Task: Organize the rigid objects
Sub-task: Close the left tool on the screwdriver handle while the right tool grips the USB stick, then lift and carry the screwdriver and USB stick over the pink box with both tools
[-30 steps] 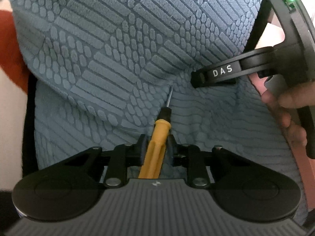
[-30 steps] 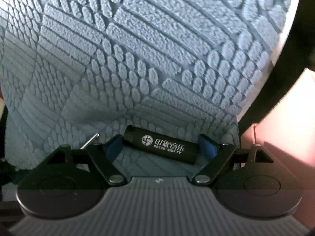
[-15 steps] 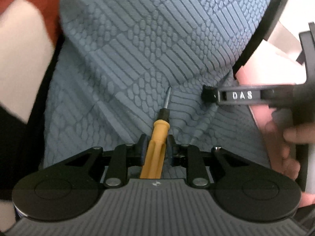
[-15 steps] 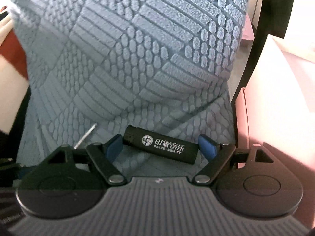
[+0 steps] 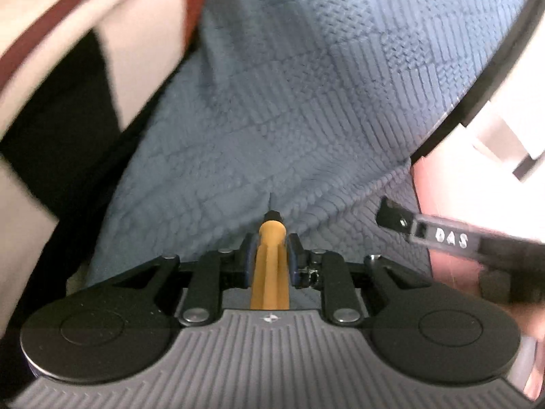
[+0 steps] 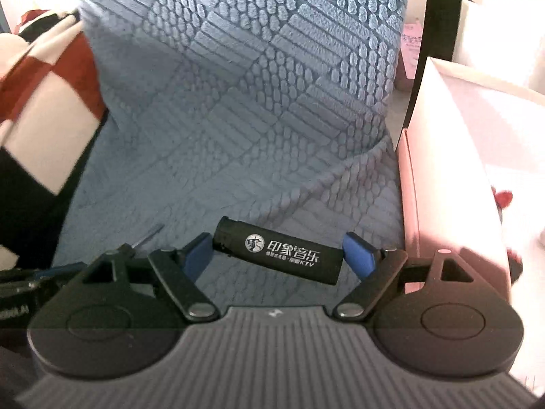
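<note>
- Where the left wrist view looks down past its own fingers, the left hand-held gripper (image 5: pixel 270 255) is clamped on a screwdriver (image 5: pixel 270 266) with a yellow-orange handle.
- Handle stands nearly straight up the frame between the two pads; the black collar and a short stretch of thin metal shaft stick out on the far side, the tip only faintly seen.
- Behind it: a blue-grey textured cover (image 5: pixel 306 102) with a scale-and-bar pattern, folded where a back part meets a seat part. The picture is blurred.
- Far left: red, cream and black checked cloth (image 5: pixel 85 51), smeared.
- Right edge: one black finger of the right hand-held gripper (image 5: pixel 439 235), lettered "DAS", reaches in; a pale pink box (image 5: pixel 453 197) lies behind it. Part of the person's hand (image 5: pixel 534 317) shows at the near right, blurred.
- In the right wrist view, the right hand-held gripper (image 6: pixel 277 248) stands spread wide yet grips a black lighter (image 6: pixel 279 250) endwise, one blue pad at each end.
- Lighter lies crosswise, slightly tilted, right end nearer; white print and "KTV" on its side.
- Same blue-grey cover (image 6: pixel 255 85) fills the middle; the lighter is off its surface.
- Near left: the screwdriver's thin shaft (image 6: pixel 148 235) pokes up over the black frame of the left gripper.
- Right: the pink box (image 6: pixel 453 170), open side up, just beside the cover; small red thing inside, too blurred to name.
- Far left: the checked cloth (image 6: pixel 44 95).
</note>
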`<state>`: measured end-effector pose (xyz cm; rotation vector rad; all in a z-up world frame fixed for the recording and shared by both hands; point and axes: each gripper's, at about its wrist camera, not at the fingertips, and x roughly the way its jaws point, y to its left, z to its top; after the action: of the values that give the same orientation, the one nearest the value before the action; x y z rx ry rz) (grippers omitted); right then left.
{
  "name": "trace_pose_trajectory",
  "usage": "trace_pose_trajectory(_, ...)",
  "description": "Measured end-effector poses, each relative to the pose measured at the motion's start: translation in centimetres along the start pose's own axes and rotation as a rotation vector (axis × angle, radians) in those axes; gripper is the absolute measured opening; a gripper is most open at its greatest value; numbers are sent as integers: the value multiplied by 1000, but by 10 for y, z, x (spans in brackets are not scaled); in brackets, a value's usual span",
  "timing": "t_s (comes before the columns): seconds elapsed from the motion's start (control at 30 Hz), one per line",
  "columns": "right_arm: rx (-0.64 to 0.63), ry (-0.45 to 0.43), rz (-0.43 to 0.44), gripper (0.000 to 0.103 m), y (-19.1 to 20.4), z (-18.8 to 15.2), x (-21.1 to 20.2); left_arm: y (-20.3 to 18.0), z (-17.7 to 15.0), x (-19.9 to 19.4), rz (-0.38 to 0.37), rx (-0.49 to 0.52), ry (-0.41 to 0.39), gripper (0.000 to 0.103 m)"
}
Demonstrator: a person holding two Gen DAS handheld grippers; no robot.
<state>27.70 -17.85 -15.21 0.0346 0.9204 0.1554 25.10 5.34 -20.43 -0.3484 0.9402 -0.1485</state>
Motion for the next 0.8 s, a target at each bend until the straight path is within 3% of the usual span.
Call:
trace_pose_trajectory(0.3, -18, 2, -21, 85, 13, -33, -15, 14, -13, -14, -27, -107, -11, 23)
trace_pose_trajectory(0.8, -84, 41, -15, 85, 27, -76, -39, 1, -59, -27, -49, -96, 53, 23)
